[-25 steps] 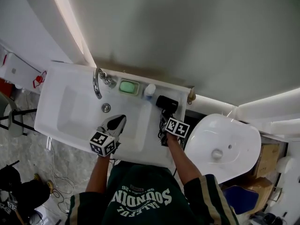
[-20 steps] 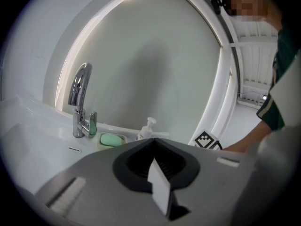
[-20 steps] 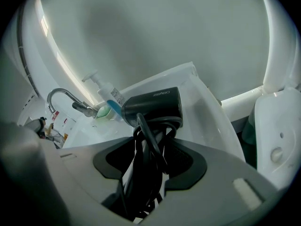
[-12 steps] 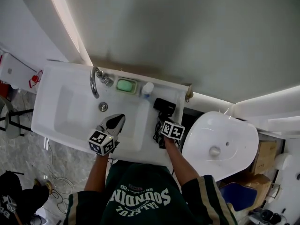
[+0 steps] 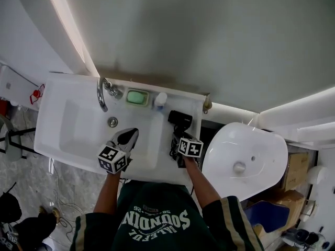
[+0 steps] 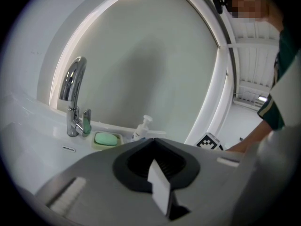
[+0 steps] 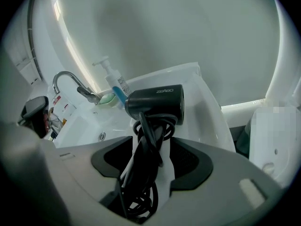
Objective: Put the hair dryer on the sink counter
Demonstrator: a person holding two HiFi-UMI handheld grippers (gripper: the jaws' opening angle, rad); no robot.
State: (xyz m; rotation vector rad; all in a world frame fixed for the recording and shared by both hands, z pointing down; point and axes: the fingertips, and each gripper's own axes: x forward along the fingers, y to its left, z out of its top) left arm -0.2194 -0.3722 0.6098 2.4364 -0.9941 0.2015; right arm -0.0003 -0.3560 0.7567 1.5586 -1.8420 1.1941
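Black on white: finding the dryer (image 5: 179,118) (image 7: 155,102) lying flat on the desk (image 5: 60,85), at 3 o'clock of the basin (image 5: 78,132). Opening the right gripper (image 5: 180,136) (image 7: 149,142) at 6 o'clock of the dryer's body, jaws spreading apart with the handle (image 7: 136,168) and coiled cord (image 7: 141,201) lying between them. Hanging the left gripper (image 5: 130,136) (image 6: 153,142) over the basin's 3 o'clock side, jaws closed together and gripping nothing. Seeing, along the desk's 12 o'clock edge, a chrome tap (image 5: 102,93), green soap (image 5: 137,97) in a dish and a bottle (image 5: 160,99) with a pump, the bottle sitting near the dryer at its 10 o'clock. Noting a toilet (image 5: 243,161) at 3 o'clock of the desk.
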